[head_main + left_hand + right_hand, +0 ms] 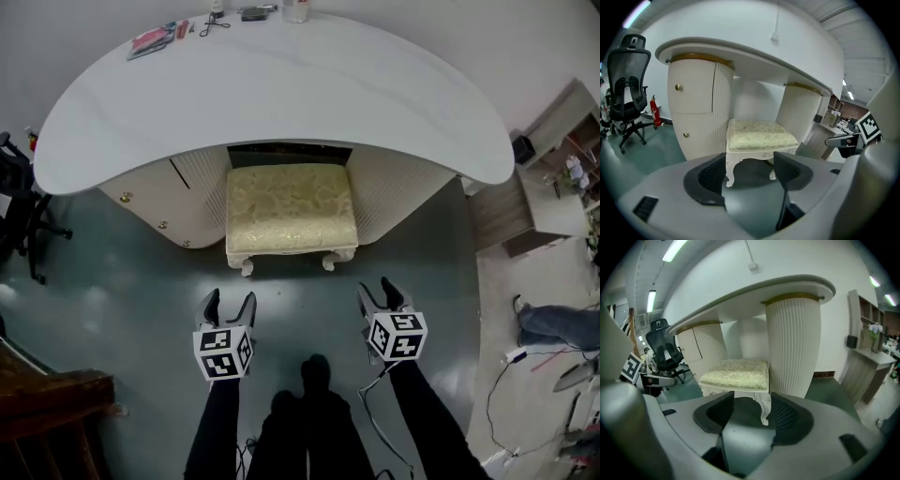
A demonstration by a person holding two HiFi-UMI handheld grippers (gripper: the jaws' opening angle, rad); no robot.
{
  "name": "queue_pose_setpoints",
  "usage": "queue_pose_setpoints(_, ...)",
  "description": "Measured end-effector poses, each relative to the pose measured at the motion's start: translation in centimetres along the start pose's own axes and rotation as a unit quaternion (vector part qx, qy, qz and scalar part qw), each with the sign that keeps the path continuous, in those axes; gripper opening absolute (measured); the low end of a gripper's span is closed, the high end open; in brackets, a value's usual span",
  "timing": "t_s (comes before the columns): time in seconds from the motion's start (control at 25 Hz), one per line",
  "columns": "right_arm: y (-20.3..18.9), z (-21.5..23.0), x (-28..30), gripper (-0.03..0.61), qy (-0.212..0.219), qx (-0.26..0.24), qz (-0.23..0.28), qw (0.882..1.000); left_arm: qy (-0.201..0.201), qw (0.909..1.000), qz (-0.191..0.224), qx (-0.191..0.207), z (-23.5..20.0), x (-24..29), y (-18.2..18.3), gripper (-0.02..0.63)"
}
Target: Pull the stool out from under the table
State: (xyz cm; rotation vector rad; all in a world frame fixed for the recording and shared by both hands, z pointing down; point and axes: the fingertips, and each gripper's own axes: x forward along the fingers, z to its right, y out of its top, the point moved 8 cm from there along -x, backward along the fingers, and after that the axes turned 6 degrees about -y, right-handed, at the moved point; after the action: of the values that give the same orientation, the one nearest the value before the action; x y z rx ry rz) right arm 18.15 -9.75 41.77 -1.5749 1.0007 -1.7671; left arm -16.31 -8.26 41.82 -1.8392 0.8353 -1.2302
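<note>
A white stool with a pale yellow patterned cushion stands in the knee gap of the curved white table, its front half out from under the top. My left gripper hovers over the floor short of the stool's front left leg, open and empty. My right gripper is level with it, short of the front right leg, also open and empty. The left gripper view has the stool straight ahead between the jaws of the left gripper. Beyond the right gripper, the right gripper view shows the stool.
Ribbed white pedestals flank the stool on both sides. A black office chair stands at the left, a wooden shelf unit at the right. A person's shoe and trouser leg show on the floor at far right. Small items lie on the tabletop's far edge.
</note>
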Motion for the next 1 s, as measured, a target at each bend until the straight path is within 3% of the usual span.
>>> queue_pose_setpoints(0.28,-4.4,2.4,9.0,0.242,-0.012,-0.025,0.036,0.999,0.014,0.9998,0.01,0.003,-3.7,8.5,-5.7,0.344)
queue_pose_setpoints(0.44,-7.4,3.3,13.8,0.328,-0.013,-0.031,0.05,0.998,0.026,0.9996,0.015,0.004,-5.8,12.9,-8.9,0.363)
queue_pose_setpoints(0.6,-9.5,3.1,18.0,0.345,0.001,-0.055,0.062,0.997,0.04,0.999,0.02,0.004,-7.7,16.6,-11.3,0.377)
queue_pose_setpoints(1.0,-11.3,3.2,24.1,0.347,0.004,-0.051,0.082,0.995,0.064,0.9964,0.056,-0.006,-11.3,20.6,-13.1,0.38)
